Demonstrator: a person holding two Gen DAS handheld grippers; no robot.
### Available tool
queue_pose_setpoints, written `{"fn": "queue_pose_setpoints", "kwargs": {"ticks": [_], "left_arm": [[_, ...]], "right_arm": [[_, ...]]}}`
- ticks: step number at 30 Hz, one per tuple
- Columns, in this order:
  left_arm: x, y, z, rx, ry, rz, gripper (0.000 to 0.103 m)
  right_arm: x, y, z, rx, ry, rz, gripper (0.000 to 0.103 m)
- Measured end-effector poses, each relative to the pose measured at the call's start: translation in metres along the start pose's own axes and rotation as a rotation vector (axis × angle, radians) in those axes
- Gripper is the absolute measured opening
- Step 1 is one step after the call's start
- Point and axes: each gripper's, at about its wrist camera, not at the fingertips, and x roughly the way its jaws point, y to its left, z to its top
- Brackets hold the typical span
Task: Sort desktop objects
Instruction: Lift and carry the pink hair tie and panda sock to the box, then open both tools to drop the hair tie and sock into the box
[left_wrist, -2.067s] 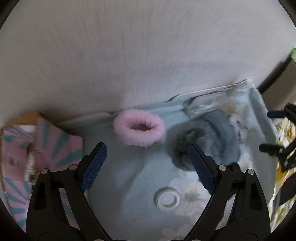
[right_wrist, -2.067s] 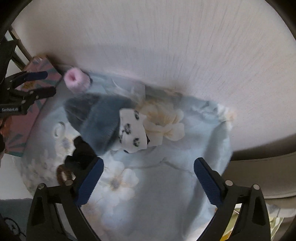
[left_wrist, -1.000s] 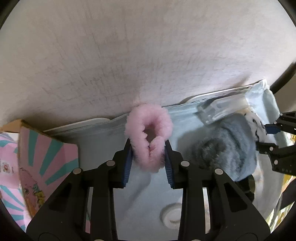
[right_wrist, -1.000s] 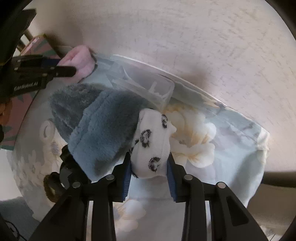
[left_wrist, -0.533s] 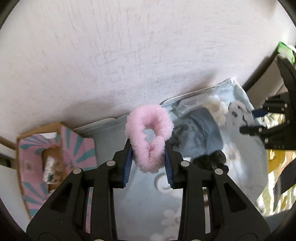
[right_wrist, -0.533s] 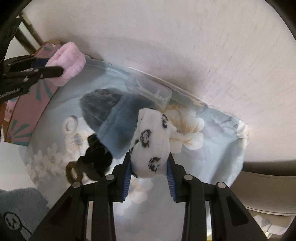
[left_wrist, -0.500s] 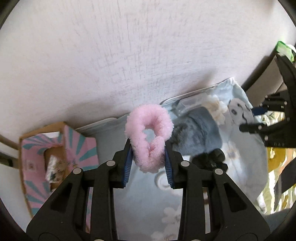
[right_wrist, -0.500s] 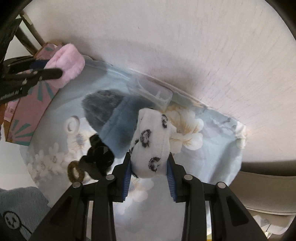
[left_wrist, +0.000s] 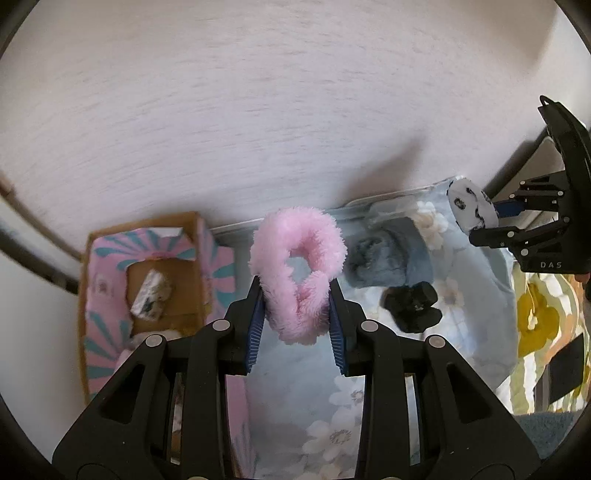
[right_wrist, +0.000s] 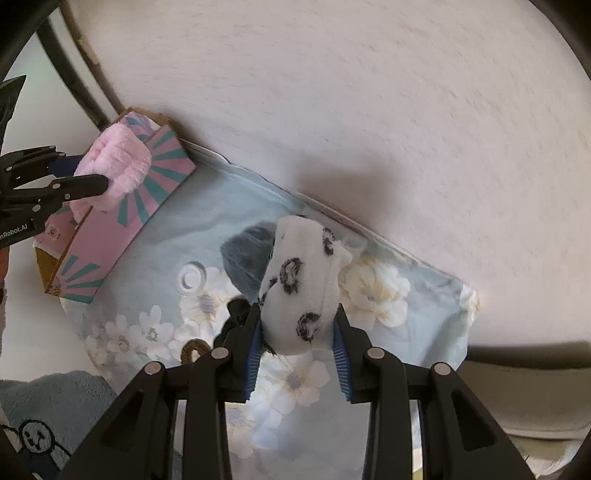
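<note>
Pink scrunchie (left_wrist: 297, 275) pinched between the pads of the left gripper (left_wrist: 295, 317), held in the air above the left part of the flowered cloth (left_wrist: 306, 398), near the box (left_wrist: 147, 273) at the cloth's left edge. Spotted white sock (right_wrist: 304, 291) clamped in the right gripper (right_wrist: 297, 343), lifted above the middle of the cloth.

Step in hand, judged: carry each item to its bin. For the scrunchie, the open box looks the likely target; it already holds a small wrapped item (left_wrist: 151, 295). Bring the tongs over the opening before releasing, since the cut-out top is narrow and the fluffy ring could catch on the flap. Keep the 2 grippers well apart in transit.

Scrunchie: plush, soft pink, squeezed into a folded loop, upper half standing free above the pads. Sock: rolled, white with dark blotches.

On the cloth: grey fleece item (left_wrist: 388, 258), black scrunchie (left_wrist: 412, 306), white ring (right_wrist: 191, 277).
</note>
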Motion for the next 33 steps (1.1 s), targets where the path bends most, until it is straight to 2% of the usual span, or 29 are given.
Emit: {"fn": "queue_pose_setpoints", "kwargs": {"ticks": [7, 17, 22, 33], "left_arm": [[-0.013, 0.027, -0.016, -0.080, -0.003, 0.066, 0.028], [-0.023, 0.061, -0.038, -0.169, -0.008, 0.081, 0.028], [-0.030, 0.078, -0.049, -0.206, 0.003, 0.109, 0.028], [-0.030, 0.113, -0.094, -0.309, 0.062, 0.183, 0.028]], "right_arm": [[-0.006, 0.030, 0.026, -0.066, -0.031, 0.042, 0.032], [-0.011, 0.087, 0.072, -0.218, -0.038, 0.063, 0.032], [-0.012, 0.119, 0.095, -0.276, -0.051, 0.103, 0.032], [0.015, 0.194, 0.128, -0.410, -0.026, 0.192, 0.032]]}}
